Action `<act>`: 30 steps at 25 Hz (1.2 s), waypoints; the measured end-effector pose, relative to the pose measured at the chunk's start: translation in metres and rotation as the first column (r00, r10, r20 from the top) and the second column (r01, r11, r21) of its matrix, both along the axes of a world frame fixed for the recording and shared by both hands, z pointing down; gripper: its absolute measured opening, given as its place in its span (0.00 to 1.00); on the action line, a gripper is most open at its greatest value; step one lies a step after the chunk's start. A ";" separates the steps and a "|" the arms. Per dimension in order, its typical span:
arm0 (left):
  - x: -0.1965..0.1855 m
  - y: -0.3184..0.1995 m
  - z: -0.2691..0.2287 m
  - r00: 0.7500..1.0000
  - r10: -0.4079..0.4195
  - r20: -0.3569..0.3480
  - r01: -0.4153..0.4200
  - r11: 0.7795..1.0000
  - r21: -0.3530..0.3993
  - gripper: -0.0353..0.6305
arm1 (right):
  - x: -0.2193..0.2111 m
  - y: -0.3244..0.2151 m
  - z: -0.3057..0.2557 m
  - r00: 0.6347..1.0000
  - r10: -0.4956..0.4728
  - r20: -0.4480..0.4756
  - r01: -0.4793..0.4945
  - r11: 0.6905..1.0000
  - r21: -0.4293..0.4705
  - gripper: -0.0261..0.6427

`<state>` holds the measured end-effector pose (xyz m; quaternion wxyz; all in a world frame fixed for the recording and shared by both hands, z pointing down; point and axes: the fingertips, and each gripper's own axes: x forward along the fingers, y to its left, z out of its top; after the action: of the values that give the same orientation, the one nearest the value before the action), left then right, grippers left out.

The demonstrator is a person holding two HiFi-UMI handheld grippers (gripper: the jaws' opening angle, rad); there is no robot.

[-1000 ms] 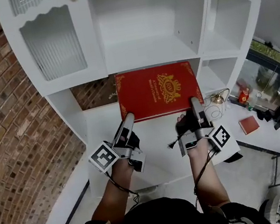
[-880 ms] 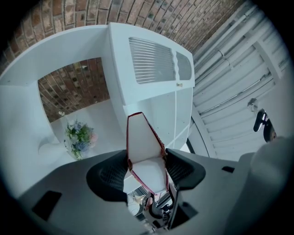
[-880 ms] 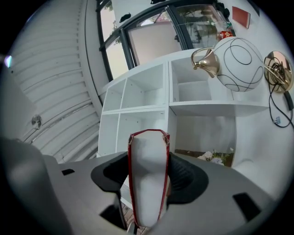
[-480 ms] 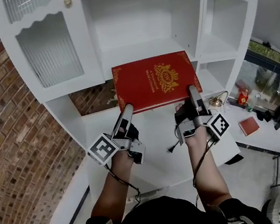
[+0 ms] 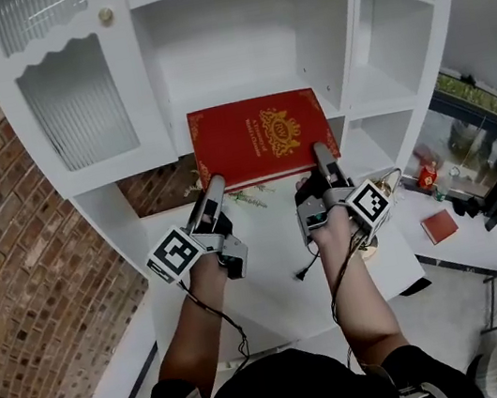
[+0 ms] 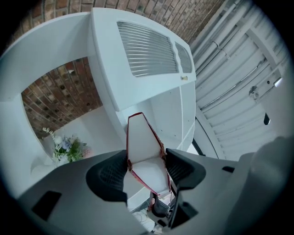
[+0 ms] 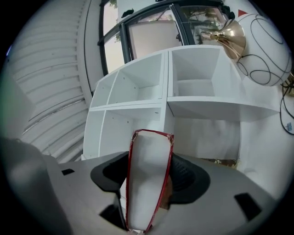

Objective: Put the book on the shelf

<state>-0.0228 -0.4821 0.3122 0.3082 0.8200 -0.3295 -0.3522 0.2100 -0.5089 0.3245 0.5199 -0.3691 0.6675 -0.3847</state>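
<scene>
Book (image 5: 262, 138) nearer shelf (image 5: 229, 87), underside hidden

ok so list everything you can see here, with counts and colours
book: one, red with gold print, held flat before the shelf unit's middle opening
shelf unit: one, white, open compartments, straight ahead
cabinet door: one, white with ribbed pane, unit's left side
knob: one, gold, above that door
brick wall: one, red-brown, left and behind the unit
counter: one, white, below the grippers
flowers: one small bunch, pale, on the counter near the bricks
small flat thing: one, red, far right
horn-shaped ornament: one, gold, right
left gripper: one, grey, shut on the book's near left edge
right gripper: one, grey, shut on the book's near right edge
</scene>
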 end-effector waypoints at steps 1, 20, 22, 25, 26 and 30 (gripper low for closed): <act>0.000 -0.004 -0.002 1.000 -0.008 0.004 0.008 1.000 0.005 0.46 | -0.003 -0.002 -0.005 1.000 0.001 0.003 -0.001 1.000 -0.002 0.44; 0.005 -0.041 -0.049 0.830 -0.348 0.436 0.209 0.919 0.335 0.40 | 0.001 -0.064 -0.049 0.918 0.248 -0.311 -0.245 0.968 0.050 0.60; 0.006 -0.043 -0.052 0.822 -0.352 0.448 0.204 0.916 0.346 0.40 | 0.006 -0.063 -0.052 0.875 0.315 -0.367 -0.315 0.947 0.063 0.63; 0.006 -0.044 -0.055 0.798 -0.377 0.470 0.211 0.906 0.367 0.39 | 0.012 -0.058 -0.061 0.750 0.424 -0.507 -0.425 0.897 0.122 0.65; 0.007 -0.044 -0.056 0.788 -0.387 0.479 0.214 0.902 0.376 0.38 | 0.012 -0.057 -0.064 0.714 0.440 -0.544 -0.439 0.887 0.143 0.65; 0.007 -0.048 -0.058 0.765 -0.405 0.501 0.217 0.894 0.392 0.37 | 0.008 -0.059 -0.071 0.573 0.471 -0.671 -0.440 0.867 0.233 0.65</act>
<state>-0.0163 -0.5299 0.2545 -0.0015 0.8579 -0.4795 -0.1846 0.2180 -0.5675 0.2531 0.3109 -0.6359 0.7044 -0.0526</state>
